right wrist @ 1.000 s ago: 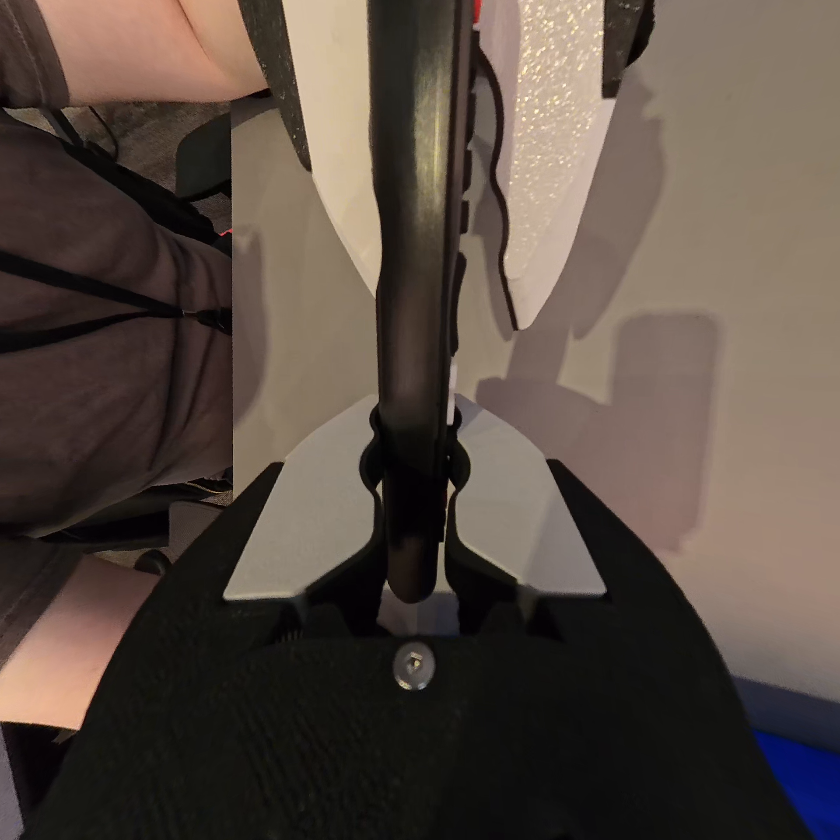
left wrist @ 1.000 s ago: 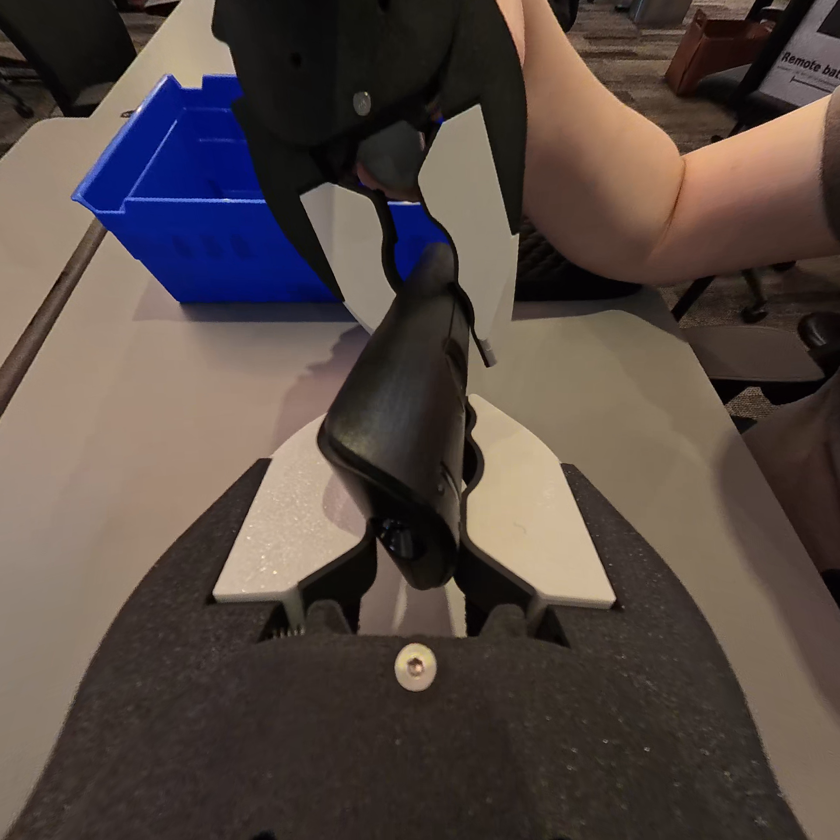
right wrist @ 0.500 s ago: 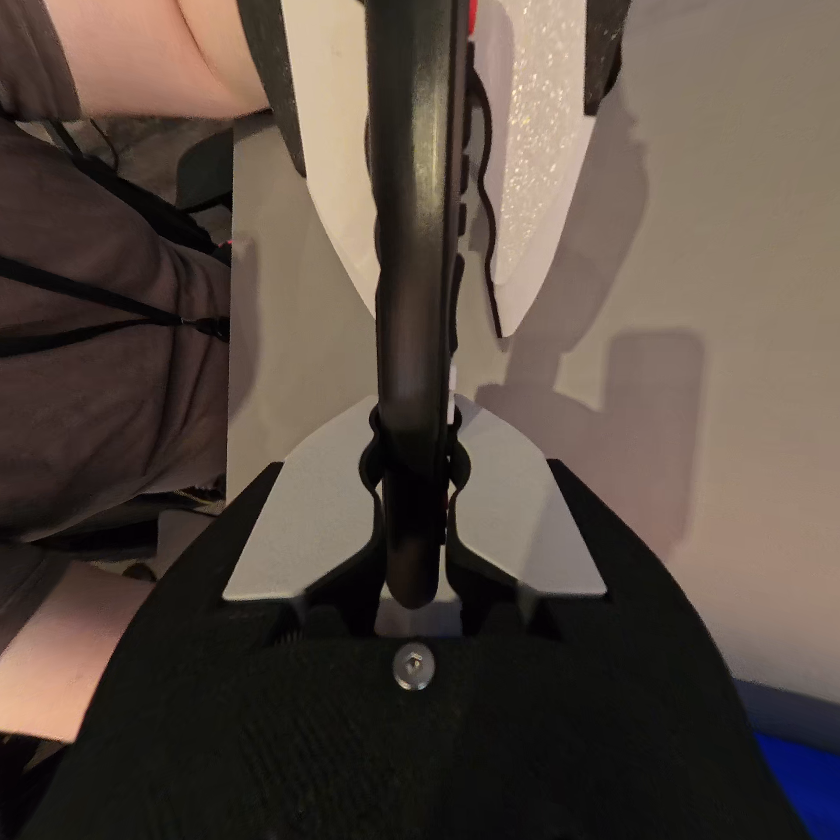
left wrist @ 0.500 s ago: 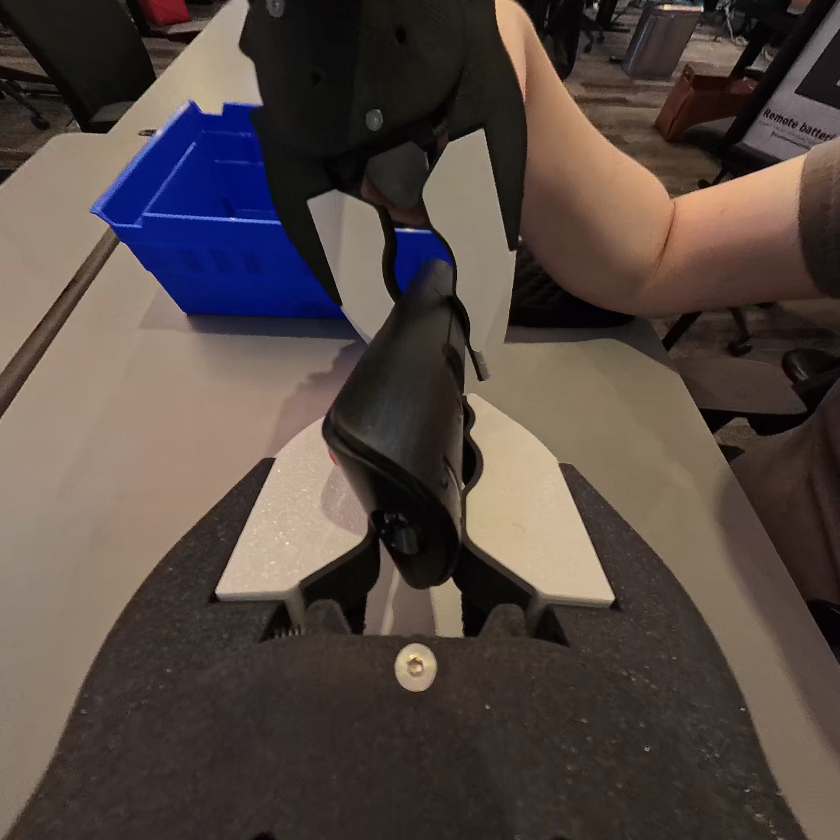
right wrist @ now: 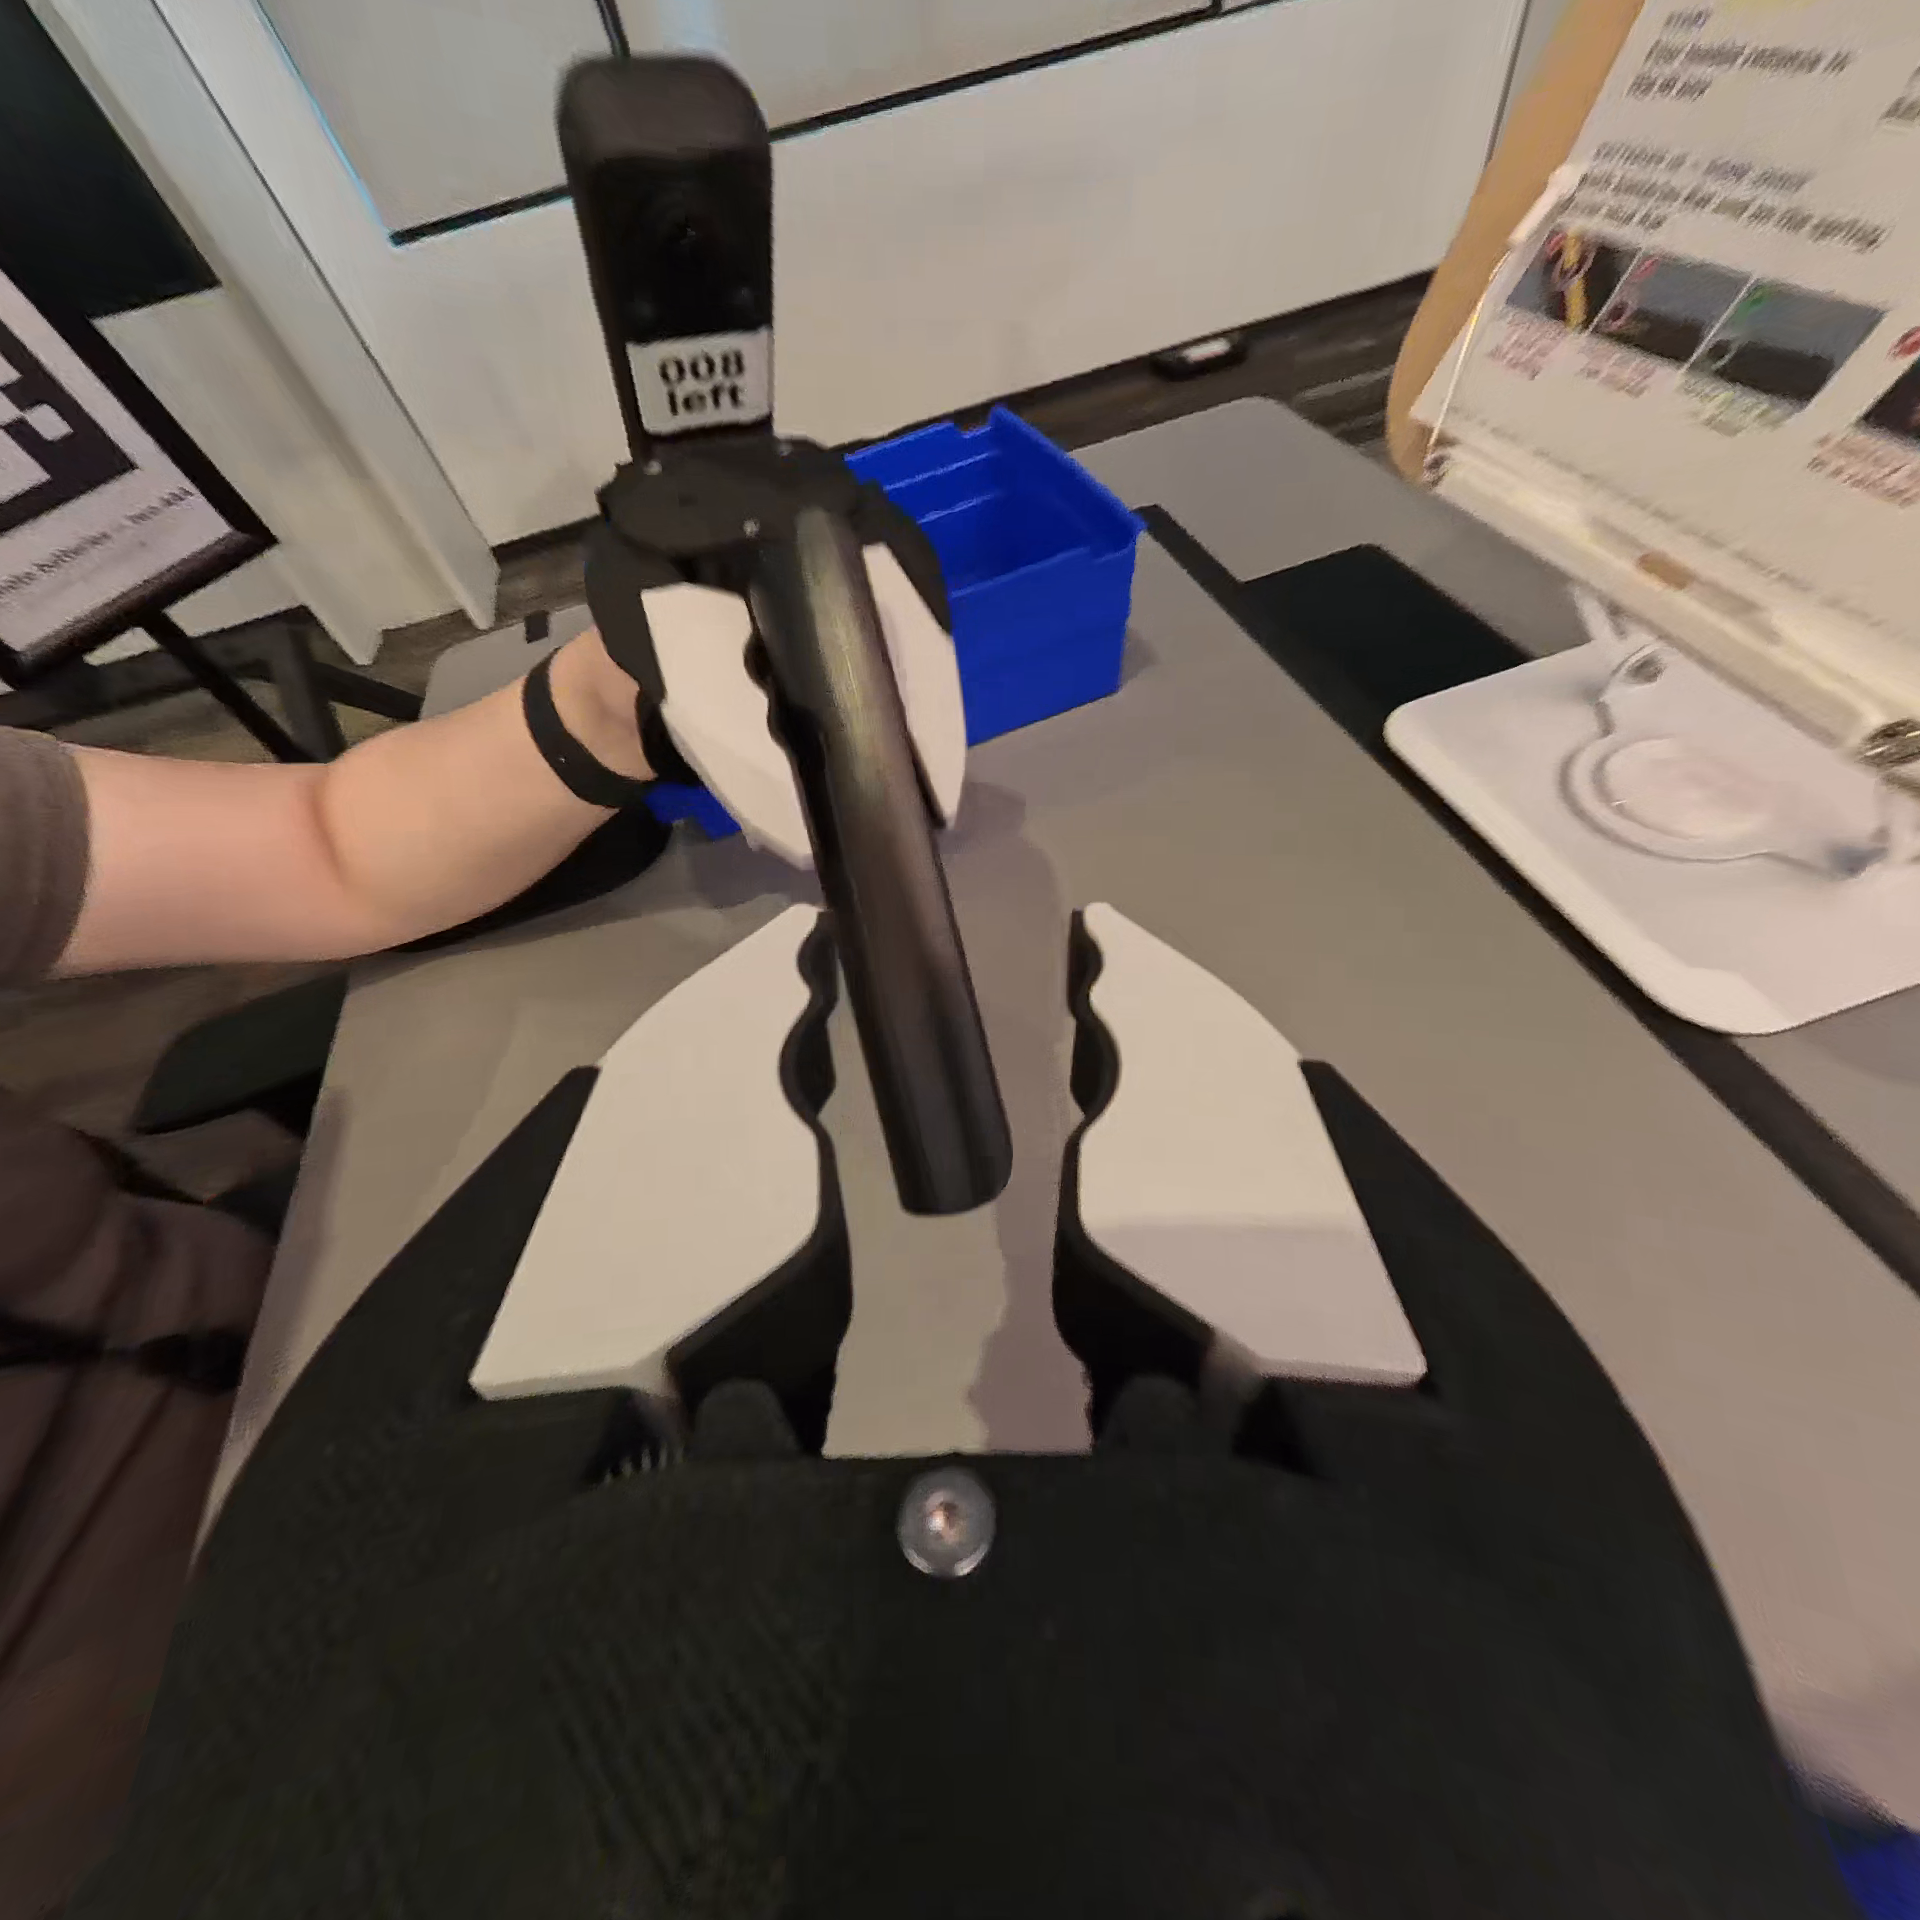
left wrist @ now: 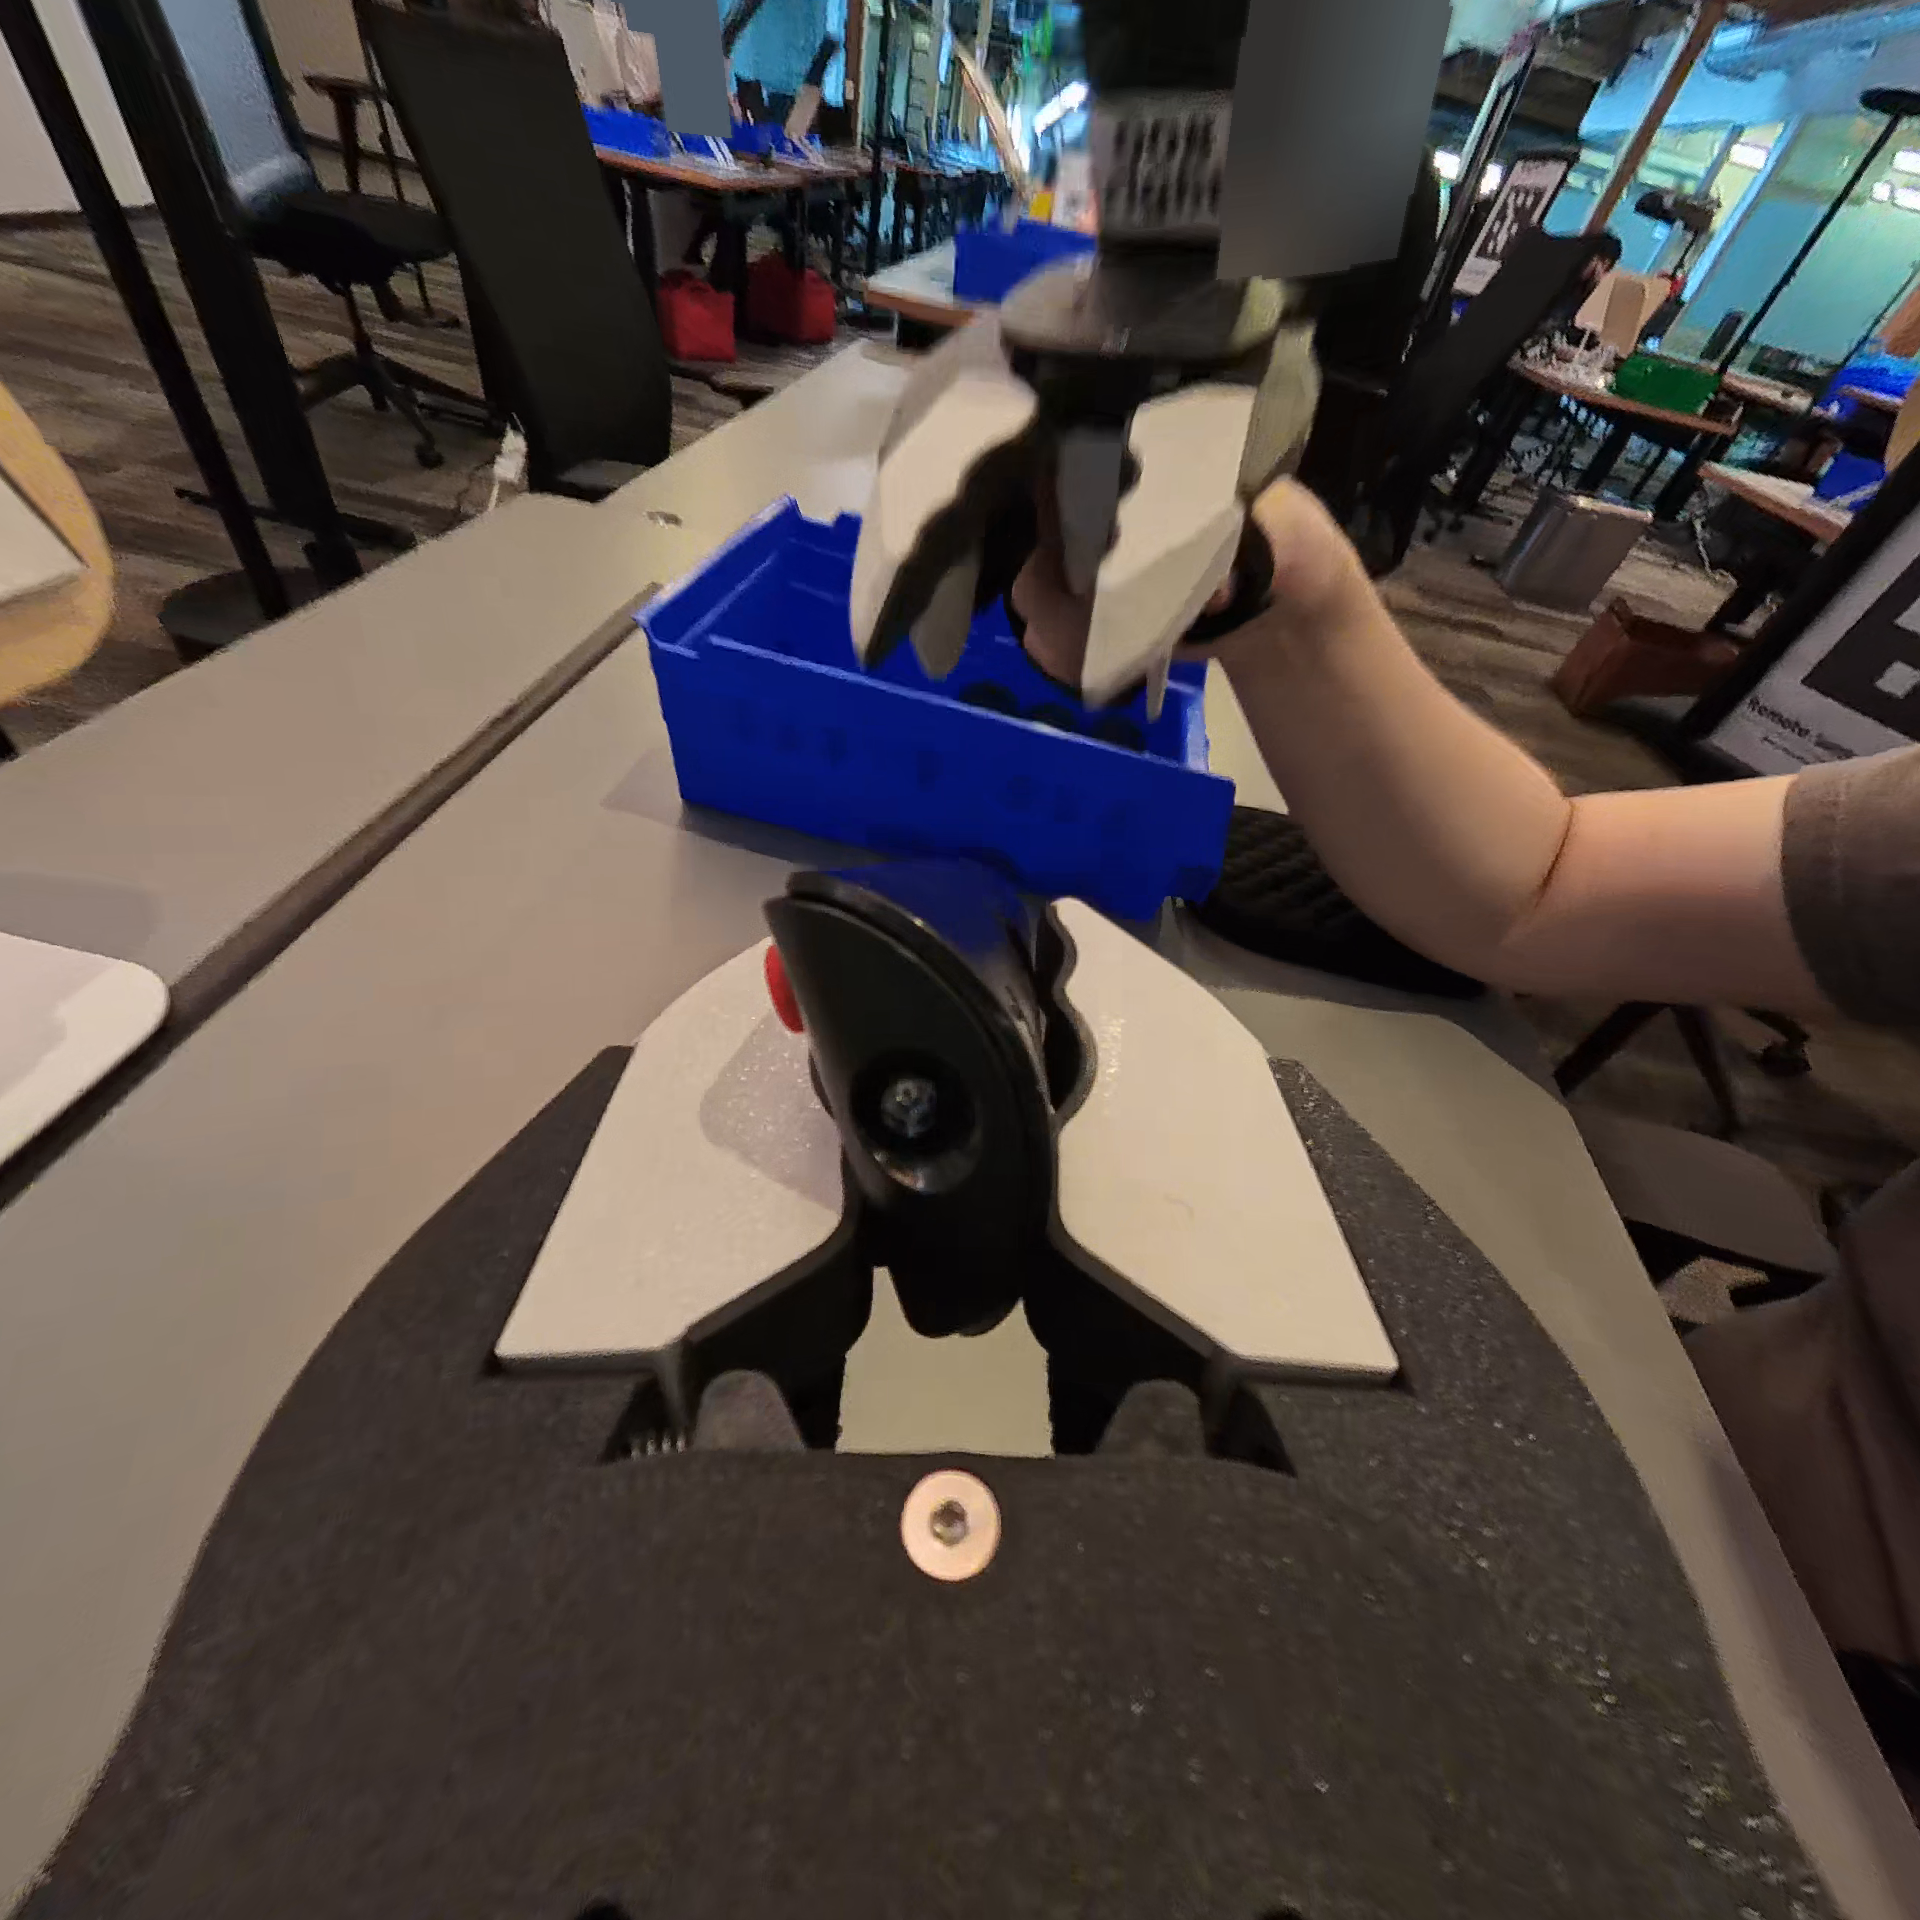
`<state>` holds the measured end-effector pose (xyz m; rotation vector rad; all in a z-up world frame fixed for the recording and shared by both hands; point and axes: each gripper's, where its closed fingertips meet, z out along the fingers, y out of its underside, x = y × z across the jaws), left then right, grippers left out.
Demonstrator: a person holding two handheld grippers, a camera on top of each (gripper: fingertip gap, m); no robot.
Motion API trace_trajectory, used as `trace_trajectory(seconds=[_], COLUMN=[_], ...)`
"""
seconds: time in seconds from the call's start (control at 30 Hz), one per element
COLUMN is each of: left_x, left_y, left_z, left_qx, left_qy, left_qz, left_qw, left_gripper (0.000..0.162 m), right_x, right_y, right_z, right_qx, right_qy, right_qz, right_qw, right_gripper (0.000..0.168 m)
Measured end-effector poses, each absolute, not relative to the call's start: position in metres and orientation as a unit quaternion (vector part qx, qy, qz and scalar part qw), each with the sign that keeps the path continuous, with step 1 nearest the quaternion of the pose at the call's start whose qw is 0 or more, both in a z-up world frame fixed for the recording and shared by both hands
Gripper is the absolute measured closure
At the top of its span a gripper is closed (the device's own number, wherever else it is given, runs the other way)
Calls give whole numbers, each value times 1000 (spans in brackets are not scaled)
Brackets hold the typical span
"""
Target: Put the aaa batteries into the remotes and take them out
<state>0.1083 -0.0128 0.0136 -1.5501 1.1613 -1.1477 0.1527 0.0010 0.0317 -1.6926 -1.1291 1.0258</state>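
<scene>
A black remote (left wrist: 914,1091) is clamped between my left gripper's (left wrist: 925,935) white fingers, seen end-on with a red button on its left side. In the right wrist view the remote (right wrist: 894,935) reaches from the left gripper (right wrist: 868,831) toward me as a long dark bar. Its near end lies between the spread fingers of my right gripper (right wrist: 951,920) without touching them. The right gripper is open and empty. It also shows blurred in the left wrist view (left wrist: 992,675), held over the blue bin (left wrist: 935,769). No batteries are in view.
The blue bin (right wrist: 1039,582) stands on the grey table (right wrist: 1247,935) behind the grippers, with dark shapes inside. A white tray (right wrist: 1662,935) and an instruction board (right wrist: 1714,260) stand at the right. A person's arm (left wrist: 1455,852) reaches in from the right table edge.
My right gripper has opened, let go of the remote and drawn back from it. My left gripper still holds the remote and has tilted up.
</scene>
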Motion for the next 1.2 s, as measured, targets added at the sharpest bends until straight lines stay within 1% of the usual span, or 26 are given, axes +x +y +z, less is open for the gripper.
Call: trace_trajectory(seconds=[0.03,0.1,0.17,0.2,0.23,0.27,0.3,0.43,0.5,0.57,0.6,0.63,0.7,0.77,0.97,1.2], left_x=[105,98,91,88,85,83,81,82,84,85,86,86,85,85,83,85], left_y=[-12,-17,-23,-25,-25,-25,-24,-26,-27,-26,-27,-28,-28,-30,-29,-28], left_z=[22,44,66,73,78,81,83,72,65,62,60,58,55,54,46,46], left_qx=[-615,-589,-562,-553,-549,-547,-545,-554,-562,-565,-562,-559,-563,-559,-578,-583], left_qy=[456,440,422,417,414,412,414,458,480,492,500,510,520,527,533,526], left_qz=[-468,-502,-532,-538,-536,-531,-524,-480,-452,-424,-413,-402,-385,-384,-376,-378], left_qw=[442,457,473,481,489,499,507,503,500,509,514,516,515,513,490,490], left_gripper=[131,131,131,131,131,130,130,128,124,108,103,102,107,115,116,119], right_x=[148,134,119,112,108,106,106,111,115,118,119,120,122,122,122,123], right_y=[1,-2,-12,-20,-27,-33,-34,-35,-37,-39,-40,-41,-42,-44,-43,-42], right_z=[27,21,21,24,29,34,38,39,39,37,36,37,38,40,39,38], right_qx=[-675,-667,-651,-635,-618,-600,-591,-601,-608,-618,-621,-623,-627,-625,-628,-628], right_qy=[-451,-456,-453,-450,-447,-447,-441,-441,-448,-457,-461,-464,-467,-469,-469,-472], right_qz=[415,430,472,507,541,567,582,580,572,559,553,549,543,542,536,532], right_qw=[411,403,384,369,355,345,342,329,320,311,310,309,307,310,313,317], right_gripper=[117,111,99,99,101,111,143,144,144,144,144,144,144,144,144,144])
